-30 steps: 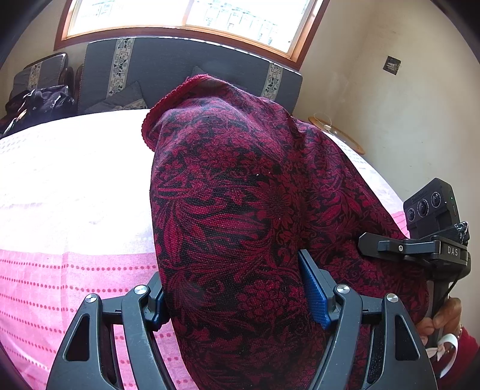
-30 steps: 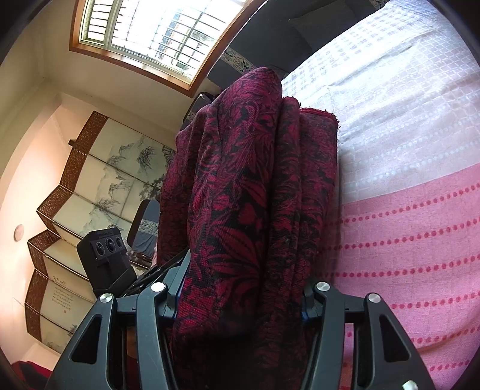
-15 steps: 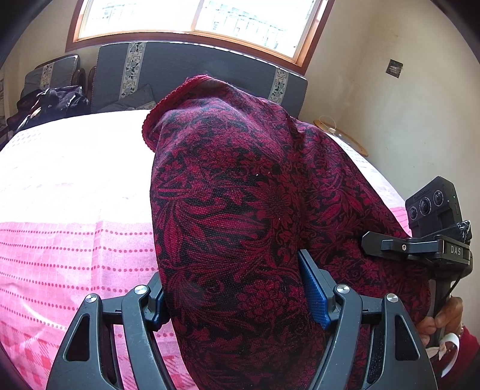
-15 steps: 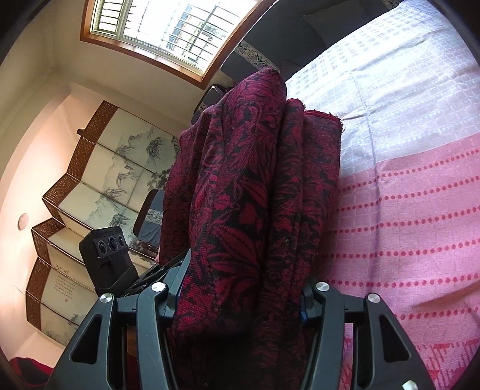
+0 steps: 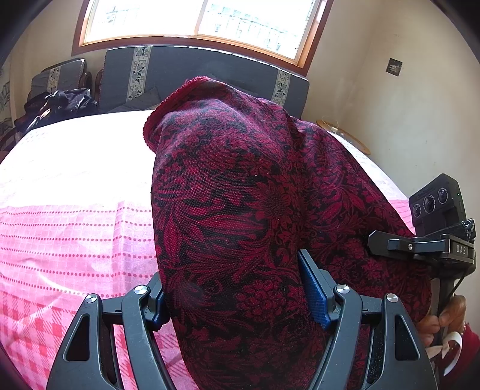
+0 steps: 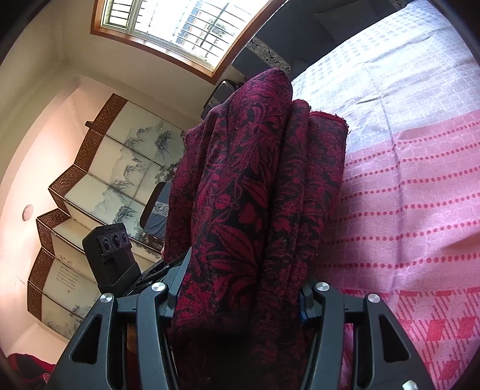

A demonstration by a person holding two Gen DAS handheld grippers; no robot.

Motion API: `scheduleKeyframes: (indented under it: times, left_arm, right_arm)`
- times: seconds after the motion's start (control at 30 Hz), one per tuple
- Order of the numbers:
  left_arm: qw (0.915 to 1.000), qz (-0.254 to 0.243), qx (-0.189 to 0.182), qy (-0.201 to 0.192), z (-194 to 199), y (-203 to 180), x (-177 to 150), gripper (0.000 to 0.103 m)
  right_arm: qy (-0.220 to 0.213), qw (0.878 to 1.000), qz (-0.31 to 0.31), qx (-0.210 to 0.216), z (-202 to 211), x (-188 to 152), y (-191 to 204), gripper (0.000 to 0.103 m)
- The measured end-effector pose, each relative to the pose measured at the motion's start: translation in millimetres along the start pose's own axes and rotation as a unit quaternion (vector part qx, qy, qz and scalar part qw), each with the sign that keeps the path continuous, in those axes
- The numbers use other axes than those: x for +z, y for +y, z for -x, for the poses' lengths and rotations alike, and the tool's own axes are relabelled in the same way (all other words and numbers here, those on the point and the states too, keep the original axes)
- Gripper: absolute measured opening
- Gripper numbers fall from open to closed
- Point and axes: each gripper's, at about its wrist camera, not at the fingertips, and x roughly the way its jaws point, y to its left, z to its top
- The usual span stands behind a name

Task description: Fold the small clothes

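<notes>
Both claws clamp a dark red floral cloth, held up over a pink bedspread.

Nearest, the left gripper (image 5: 237,294) and right gripper (image 6: 240,292) each pinch bunched folds of the red floral cloth (image 5: 255,210) between part-closed jaws. "DAS" reads on the right tool at right. Beyond lie the pink bedspread (image 5: 75,240), grey sofa (image 5: 186,72) and window (image 5: 195,21). Since a second ago, more checked bedspread shows near and the sofa sits lower; both grips are unchanged.

Right gripper (image 6: 240,295): clamped on dark red floral cloth (image 6: 255,186), bunched in vertical folds, raised above pink-and-white bedspread (image 6: 405,186). Left gripper's camera block (image 6: 109,255) lower left. Folding painted screen (image 6: 99,186) and window (image 6: 180,27) behind.
</notes>
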Motion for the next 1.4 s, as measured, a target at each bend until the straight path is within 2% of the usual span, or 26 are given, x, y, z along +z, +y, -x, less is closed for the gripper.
scheduleKeyframes:
  times: [0.67, 1.4]
  left_arm:
    - [0.9998, -0.011, 0.009, -0.015, 11.8, 3.4, -8.9, 0.072]
    - [0.9995, -0.015, 0.012, -0.027, 18.9, 1.5, -20.9, 0.072]
  right_arm:
    - [-0.004, 1.0, 0.016, 0.016, 3.0, 6.0, -14.3, 0.05]
    - [0.0, 0.999, 0.046, 0.003, 0.1, 12.5, -12.4, 0.05]
